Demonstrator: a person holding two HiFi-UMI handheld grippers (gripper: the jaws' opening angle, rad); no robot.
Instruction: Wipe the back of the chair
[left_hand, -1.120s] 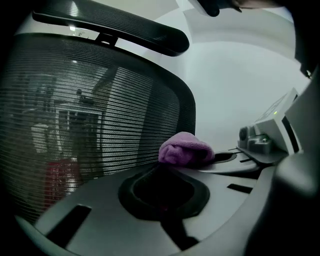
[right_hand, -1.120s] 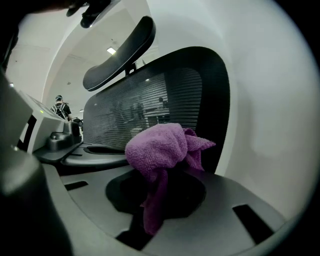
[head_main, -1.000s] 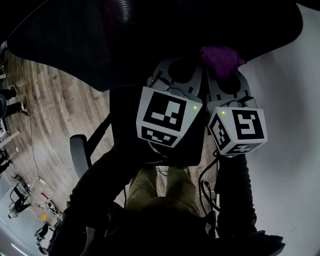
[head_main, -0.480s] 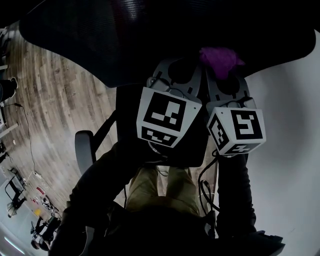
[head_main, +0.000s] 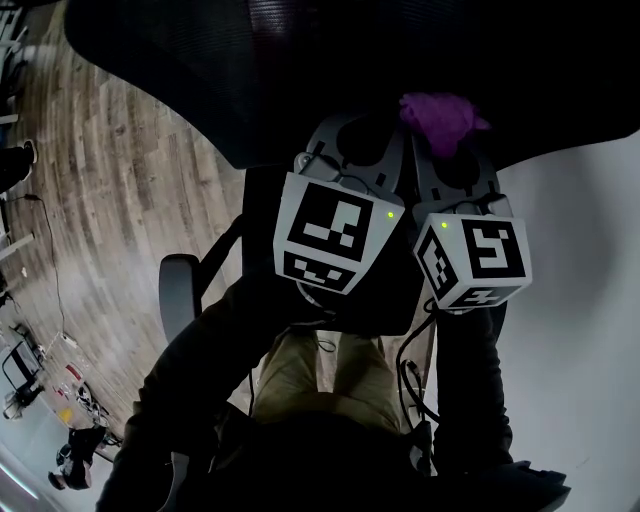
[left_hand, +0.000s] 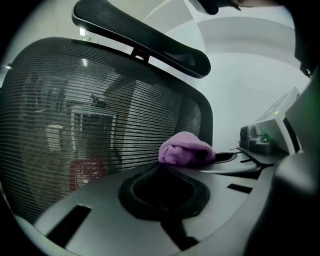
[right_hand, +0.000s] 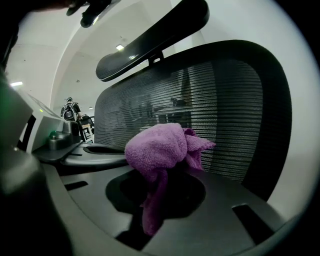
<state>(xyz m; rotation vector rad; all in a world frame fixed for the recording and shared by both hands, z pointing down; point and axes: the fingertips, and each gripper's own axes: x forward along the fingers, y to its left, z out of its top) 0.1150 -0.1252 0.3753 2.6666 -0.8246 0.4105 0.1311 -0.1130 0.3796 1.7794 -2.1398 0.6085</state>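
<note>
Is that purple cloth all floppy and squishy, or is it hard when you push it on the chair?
Probably floppy: the purple cloth bunches in folds and a tail droops down from the right gripper. It likely squashes flat against the chair's mesh back when pushed. It looks fluffy, so probably light and not slippery.

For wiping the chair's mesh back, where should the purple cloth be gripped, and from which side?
By its bunched middle, from the side away from the mesh back, so a soft wad projects past the jaws. The right gripper holds the purple cloth that way: wad forward, loose tail hanging below.
</note>
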